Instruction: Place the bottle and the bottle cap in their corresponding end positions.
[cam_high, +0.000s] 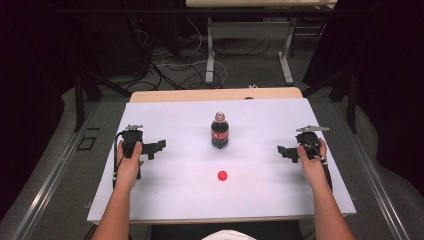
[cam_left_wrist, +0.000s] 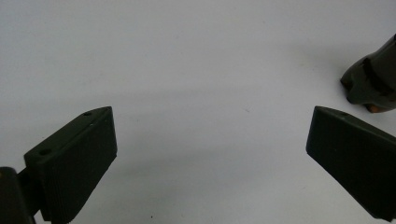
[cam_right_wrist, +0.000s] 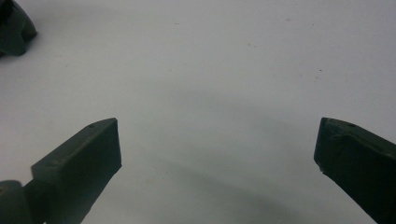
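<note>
A dark cola bottle (cam_high: 219, 132) with a red label stands upright at the middle of the white table sheet (cam_high: 175, 120). A small red round object (cam_high: 222, 175) lies in front of it, nearer the person. My left gripper (cam_high: 157, 147) rests low at the left and points toward the bottle, its jaws wide apart with nothing between them (cam_left_wrist: 210, 123). The bottle's base (cam_left_wrist: 373, 79) shows at the right edge of the left gripper view. My right gripper (cam_high: 284, 150) sits at the right, open and empty (cam_right_wrist: 215, 133), with the bottle's base (cam_right_wrist: 14, 30) at its view's top left.
The sheet covers a wooden table (cam_high: 215, 94) whose far edge shows behind the bottle. Beyond it are a floor with cables (cam_high: 175, 65) and another table's legs (cam_high: 210, 55). Dark curtains close both sides.
</note>
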